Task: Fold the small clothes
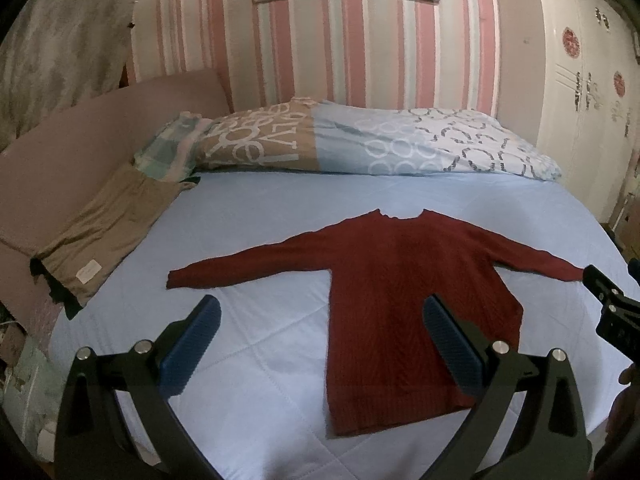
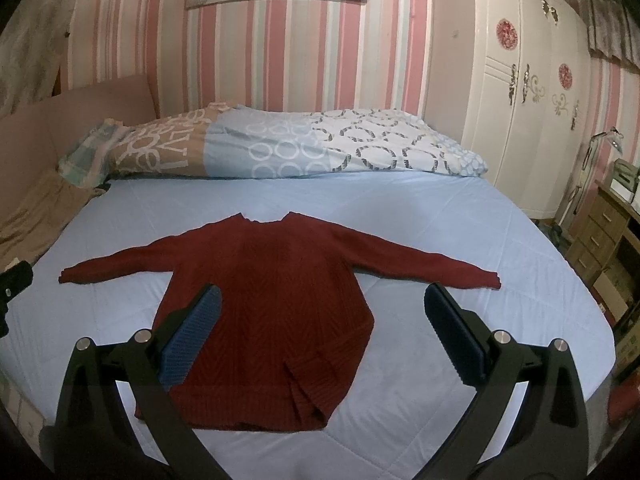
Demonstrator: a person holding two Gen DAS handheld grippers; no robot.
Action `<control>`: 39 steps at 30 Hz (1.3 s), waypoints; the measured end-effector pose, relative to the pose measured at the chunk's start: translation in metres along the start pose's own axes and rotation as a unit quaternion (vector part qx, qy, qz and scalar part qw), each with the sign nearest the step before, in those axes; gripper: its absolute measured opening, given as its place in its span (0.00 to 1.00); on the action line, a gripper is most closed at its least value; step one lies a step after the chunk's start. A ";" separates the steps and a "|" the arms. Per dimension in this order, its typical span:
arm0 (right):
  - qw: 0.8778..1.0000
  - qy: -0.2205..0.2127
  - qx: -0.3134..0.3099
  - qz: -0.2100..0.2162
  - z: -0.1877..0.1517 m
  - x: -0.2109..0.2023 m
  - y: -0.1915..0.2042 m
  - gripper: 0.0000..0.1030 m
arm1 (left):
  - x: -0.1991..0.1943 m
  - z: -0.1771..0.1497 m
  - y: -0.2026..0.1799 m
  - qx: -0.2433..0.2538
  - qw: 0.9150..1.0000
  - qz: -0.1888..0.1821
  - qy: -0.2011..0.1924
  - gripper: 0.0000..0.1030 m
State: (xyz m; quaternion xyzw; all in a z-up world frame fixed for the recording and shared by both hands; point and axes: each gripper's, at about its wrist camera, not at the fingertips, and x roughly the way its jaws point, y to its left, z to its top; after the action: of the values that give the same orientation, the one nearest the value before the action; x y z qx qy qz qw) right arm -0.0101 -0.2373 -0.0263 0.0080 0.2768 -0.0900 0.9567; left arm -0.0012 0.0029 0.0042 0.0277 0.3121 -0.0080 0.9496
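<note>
While both grippers [image 1: 322,326] [image 2: 322,326] gape, red sweater [image 1: 404,304] flat, quilt lettering [image 1: 256,142] unreadable.

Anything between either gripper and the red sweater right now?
Nothing visible. The red sweater lies flat, sleeves spread, on the blue bedsheet. Left gripper and right gripper are both open above its lower half, with only bare sheet around it.
</note>
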 end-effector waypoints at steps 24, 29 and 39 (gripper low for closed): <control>1.000 -0.001 0.000 0.002 0.000 0.000 -0.002 0.97 | -0.001 0.001 -0.003 0.003 1.000 -0.002 -0.003 0.98; 1.000 -0.001 0.000 0.002 0.001 0.000 -0.001 0.97 | -0.001 0.000 -0.002 0.003 1.000 -0.001 -0.004 0.98; 1.000 -0.001 0.001 0.003 0.000 0.000 -0.001 0.97 | 0.001 0.000 -0.001 0.003 1.000 0.000 -0.003 0.98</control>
State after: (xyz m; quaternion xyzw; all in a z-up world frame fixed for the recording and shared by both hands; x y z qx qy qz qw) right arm -0.0103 -0.2387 -0.0262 0.0096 0.2758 -0.0874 0.9572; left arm -0.0003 0.0016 0.0029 0.0302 0.3089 -0.0088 0.9506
